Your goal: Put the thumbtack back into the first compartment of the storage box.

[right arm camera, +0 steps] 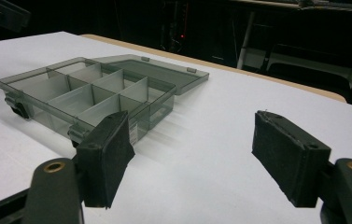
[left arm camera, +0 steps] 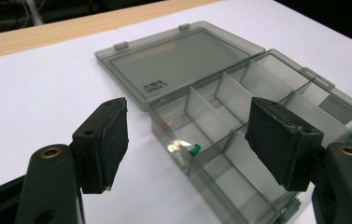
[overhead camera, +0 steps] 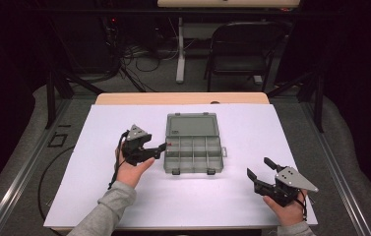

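Between the left gripper's (left arm camera: 183,140) wide-apart jaws: open grey organizer box (overhead camera: 193,148) at table centre, lid flat, a green pin (left arm camera: 194,150) in one compartment (red bit beside it, unclear). Right gripper (overhead camera: 260,170), jaws also apart, sits well right on the white sheet (overhead camera: 252,206).

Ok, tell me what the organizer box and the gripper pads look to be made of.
The organizer box looks like smoky translucent hard plastic, glossy: the white sheet and dividers show through its walls, and its open lid catches glare. The left gripper has pads that look like matte black foam or rubber, with a grainy, dull face; which one I cannot tell.
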`<state>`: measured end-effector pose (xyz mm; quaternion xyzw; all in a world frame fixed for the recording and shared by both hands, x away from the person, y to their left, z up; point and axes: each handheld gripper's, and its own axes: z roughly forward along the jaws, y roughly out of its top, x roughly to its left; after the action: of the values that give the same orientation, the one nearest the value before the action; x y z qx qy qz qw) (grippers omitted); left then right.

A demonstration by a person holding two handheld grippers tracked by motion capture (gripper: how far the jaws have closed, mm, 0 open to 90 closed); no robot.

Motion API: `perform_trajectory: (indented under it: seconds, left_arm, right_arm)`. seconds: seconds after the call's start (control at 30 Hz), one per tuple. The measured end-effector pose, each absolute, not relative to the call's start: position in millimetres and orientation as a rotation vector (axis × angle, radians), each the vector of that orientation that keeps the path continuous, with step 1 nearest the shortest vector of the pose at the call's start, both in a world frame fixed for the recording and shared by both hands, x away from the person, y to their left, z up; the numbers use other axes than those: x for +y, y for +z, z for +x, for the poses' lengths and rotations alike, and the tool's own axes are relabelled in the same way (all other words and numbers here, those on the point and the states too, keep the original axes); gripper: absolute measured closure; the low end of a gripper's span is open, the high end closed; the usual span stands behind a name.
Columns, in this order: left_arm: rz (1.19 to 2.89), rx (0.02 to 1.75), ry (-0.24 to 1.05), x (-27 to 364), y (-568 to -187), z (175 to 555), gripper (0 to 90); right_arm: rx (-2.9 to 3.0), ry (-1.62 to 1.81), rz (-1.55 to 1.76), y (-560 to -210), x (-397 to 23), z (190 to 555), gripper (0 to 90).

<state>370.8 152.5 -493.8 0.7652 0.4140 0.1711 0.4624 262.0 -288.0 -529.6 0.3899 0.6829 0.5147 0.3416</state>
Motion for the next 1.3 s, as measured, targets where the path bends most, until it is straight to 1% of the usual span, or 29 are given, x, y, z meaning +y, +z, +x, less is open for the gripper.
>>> perform_trajectory:
  seconds: [0.27, 0.43, 0.57, 0.8, 0.93, 1.17, 1.3]
  left_arm:
    - [1.819, 1.007, 0.484, 189, -489, 349, 29.4]
    - [1.789, 1.015, 0.520, 212, -492, 336, 29.6]
    - [1.752, 1.054, 0.532, 231, -499, 328, 29.5]
    - [1.710, 1.133, 0.609, 268, -510, 317, 29.6]
    - [1.706, 1.173, 0.614, 287, -516, 313, 29.5]
    - [1.697, 1.155, 0.594, 301, -527, 291, 29.5]
    - [1.700, 1.146, 0.583, 301, -531, 290, 29.6]
  right_arm:
    - [1.773, 1.337, 1.022, -530, -289, 260, 27.5]
    - [1.767, 1.330, 1.028, -530, -289, 259, 27.5]
    - [1.771, 1.325, 1.026, -530, -288, 260, 27.5]
    - [1.788, 1.311, 1.019, -531, -286, 262, 27.5]
    - [1.789, 1.308, 1.028, -532, -287, 262, 27.5]
    - [1.797, 1.301, 1.028, -533, -286, 263, 27.3]
    - [1.801, 1.298, 1.032, -533, -287, 264, 27.4]
